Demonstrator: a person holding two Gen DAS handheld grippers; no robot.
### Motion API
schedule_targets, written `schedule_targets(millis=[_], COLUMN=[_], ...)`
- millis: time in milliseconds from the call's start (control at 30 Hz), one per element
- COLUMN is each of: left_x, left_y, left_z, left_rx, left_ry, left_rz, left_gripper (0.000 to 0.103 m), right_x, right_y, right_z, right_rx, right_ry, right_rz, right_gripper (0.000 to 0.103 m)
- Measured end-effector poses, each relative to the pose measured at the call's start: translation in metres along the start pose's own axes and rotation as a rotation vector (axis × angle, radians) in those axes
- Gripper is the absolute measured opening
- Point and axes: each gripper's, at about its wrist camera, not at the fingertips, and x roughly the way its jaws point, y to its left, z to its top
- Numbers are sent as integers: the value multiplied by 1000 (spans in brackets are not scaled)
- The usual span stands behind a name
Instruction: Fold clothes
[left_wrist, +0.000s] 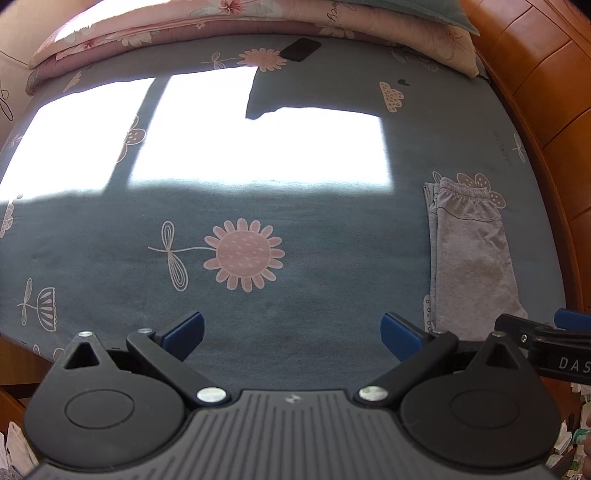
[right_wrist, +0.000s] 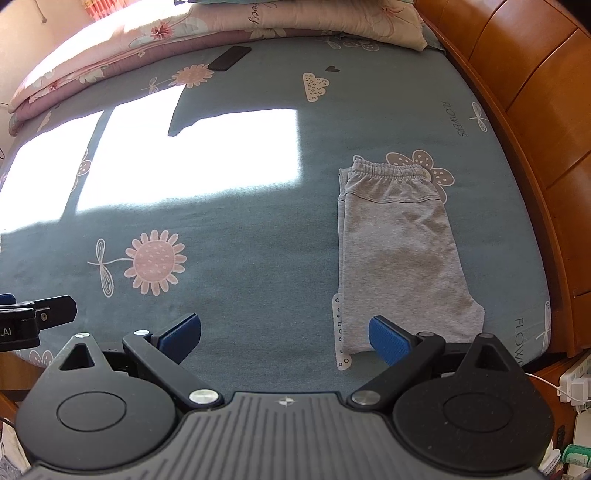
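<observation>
Currently: left gripper (left_wrist: 291, 338) spread, empty | right gripper (right_wrist: 284, 336) spread, empty | grey trousers (right_wrist: 397, 251) folded flat ahead-right of right claw, hem beside its right finger | soft, light, limp; pinch hem corners.

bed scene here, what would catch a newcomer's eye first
The blazing patch of sunlight across the far half of the blue flowered sheet grabs attention first. Next come the grey trousers, folded lengthwise and lying flat near the wooden bed frame on the right. Both the left gripper and right gripper hover open, empty.
</observation>
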Motion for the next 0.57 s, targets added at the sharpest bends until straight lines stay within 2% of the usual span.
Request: schedule_targets(millis=[567], left_x=[-4], left_y=[3], left_z=[-5], left_rx=[19], left_ry=[-40], left_rz=[-8], left_gripper=[102], right_x=[-3], right_y=[6], right_z=[-6], right_rx=[2], right_ry=[-9], right_rz=[-24], right_gripper=[100])
